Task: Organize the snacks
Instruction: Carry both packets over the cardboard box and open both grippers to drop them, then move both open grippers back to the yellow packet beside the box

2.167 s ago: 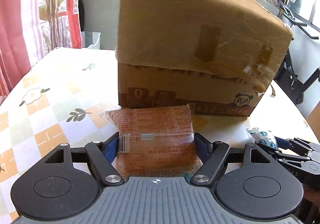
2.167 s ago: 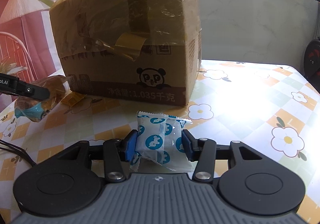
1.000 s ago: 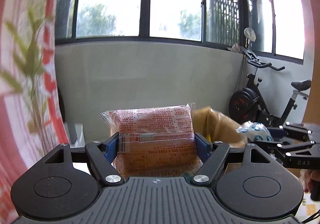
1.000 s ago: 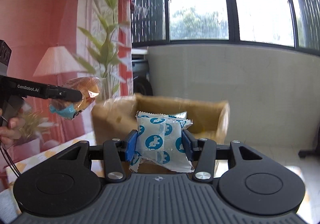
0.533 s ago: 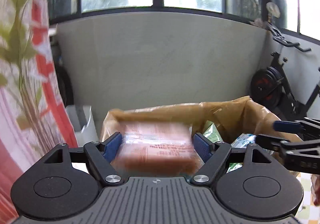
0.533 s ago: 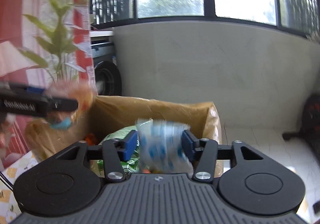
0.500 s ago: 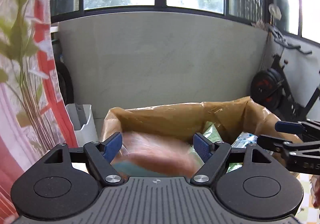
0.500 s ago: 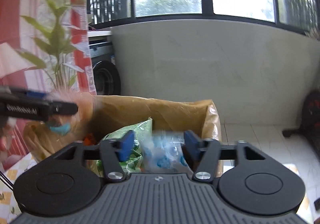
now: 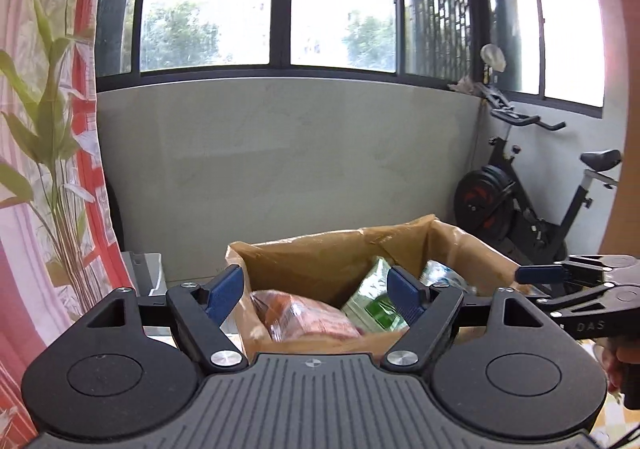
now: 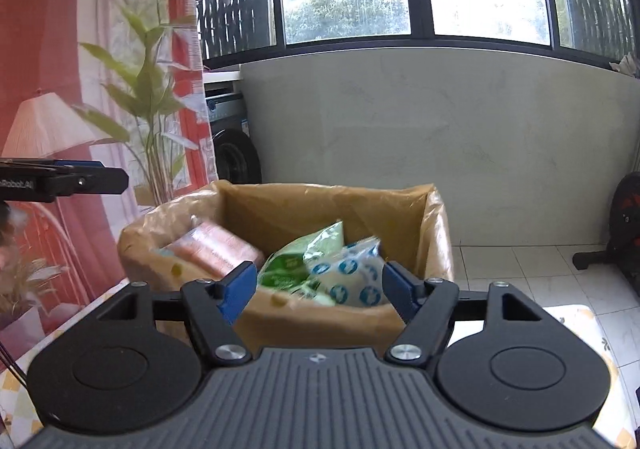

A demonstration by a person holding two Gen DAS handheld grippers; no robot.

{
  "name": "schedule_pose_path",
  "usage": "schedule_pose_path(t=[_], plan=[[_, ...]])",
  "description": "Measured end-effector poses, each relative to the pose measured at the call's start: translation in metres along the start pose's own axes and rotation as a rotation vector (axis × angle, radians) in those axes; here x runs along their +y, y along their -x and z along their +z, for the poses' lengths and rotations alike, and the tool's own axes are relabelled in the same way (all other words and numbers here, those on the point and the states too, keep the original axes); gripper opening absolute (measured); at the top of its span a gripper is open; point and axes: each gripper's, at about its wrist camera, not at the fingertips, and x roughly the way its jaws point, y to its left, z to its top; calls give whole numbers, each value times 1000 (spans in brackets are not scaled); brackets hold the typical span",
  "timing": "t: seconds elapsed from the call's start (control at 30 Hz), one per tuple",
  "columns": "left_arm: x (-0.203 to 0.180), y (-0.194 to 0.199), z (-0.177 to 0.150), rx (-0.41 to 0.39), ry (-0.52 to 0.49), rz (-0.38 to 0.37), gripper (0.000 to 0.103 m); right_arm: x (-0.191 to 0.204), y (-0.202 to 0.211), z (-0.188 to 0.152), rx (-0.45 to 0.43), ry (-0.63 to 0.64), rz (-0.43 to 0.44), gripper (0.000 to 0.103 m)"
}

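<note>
The left gripper (image 9: 318, 291) is held above the near edge of an open cardboard box (image 9: 320, 249), its blue pads (image 9: 224, 285) spread apart with nothing clamped between them. Inside the box, seen between the pads, an orange-red snack packet (image 9: 304, 315) lies toward the left, a green packet (image 9: 372, 299) leans beside it, and a blue-and-white packet (image 9: 442, 275) is partly hidden behind the right pad. The right gripper (image 9: 536, 275) is seen at the right edge of this view, level with the box rim, with part of a hand (image 9: 612, 365) below it.

In the right wrist view the right gripper (image 10: 320, 281) is likewise held over the box (image 10: 280, 209), its jaws parted and gripping nothing. The blue-and-white packet (image 10: 352, 277) lies loose in the box on the right, touching the green packet (image 10: 296, 261), while the orange-red packet (image 10: 212, 249) rests tilted against the left inner wall; its outline is blurred. One finger of the left gripper (image 10: 80, 181) is seen at the left edge, above the left rim of the box. A patterned counter (image 10: 580, 319) is glimpsed at the lower right. An exercise bike (image 9: 528, 201) stands on the floor behind the box
</note>
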Motion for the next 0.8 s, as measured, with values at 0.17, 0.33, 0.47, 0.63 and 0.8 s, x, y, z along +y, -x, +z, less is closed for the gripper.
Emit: schedule_pose_path(t=[0.17, 0.33, 0.47, 0.63, 0.8], plan=[[5, 16, -24, 23, 3, -31, 80, 14, 12, -16, 1, 16, 19, 72], [20, 16, -55, 88, 47, -57, 78, 24, 21, -40, 28, -12, 51, 72], [41, 5, -85, 165, 113, -62, 76, 32, 19, -64, 91, -20, 58, 72], [61, -15, -124, 272, 155, -56, 71, 38, 3, -91, 188, -31, 68, 72], [78, -38, -159, 366, 226, -57, 56, 43, -25, -111, 269, -42, 108, 72]])
